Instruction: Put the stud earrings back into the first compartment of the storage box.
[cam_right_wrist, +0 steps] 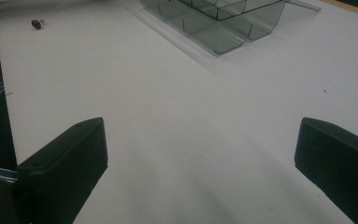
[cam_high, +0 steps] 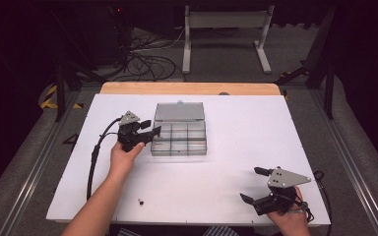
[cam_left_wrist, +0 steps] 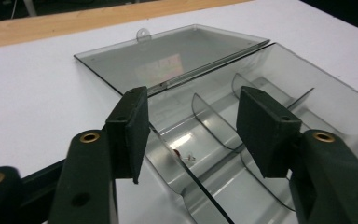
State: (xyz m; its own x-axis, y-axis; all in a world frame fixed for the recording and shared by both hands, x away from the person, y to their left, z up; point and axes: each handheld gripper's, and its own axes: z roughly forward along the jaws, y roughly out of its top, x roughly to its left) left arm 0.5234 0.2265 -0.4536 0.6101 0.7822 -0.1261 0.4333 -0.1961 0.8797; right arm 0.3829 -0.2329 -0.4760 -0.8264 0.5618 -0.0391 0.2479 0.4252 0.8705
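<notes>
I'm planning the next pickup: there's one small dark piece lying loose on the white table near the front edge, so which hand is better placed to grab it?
Probably the left. The small dark piece lies beside the left forearm, though the left gripper hangs open over the clear box. The right gripper, also open, sits farther off across bare table.

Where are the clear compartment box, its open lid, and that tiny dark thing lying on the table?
clear compartment box (cam_high: pixel 179 139), high view, middle dividers
open lid (cam_high: pixel 179 111), high view, centre of panel
tiny dark thing (cam_high: pixel 141 201), high view, its body
</notes>
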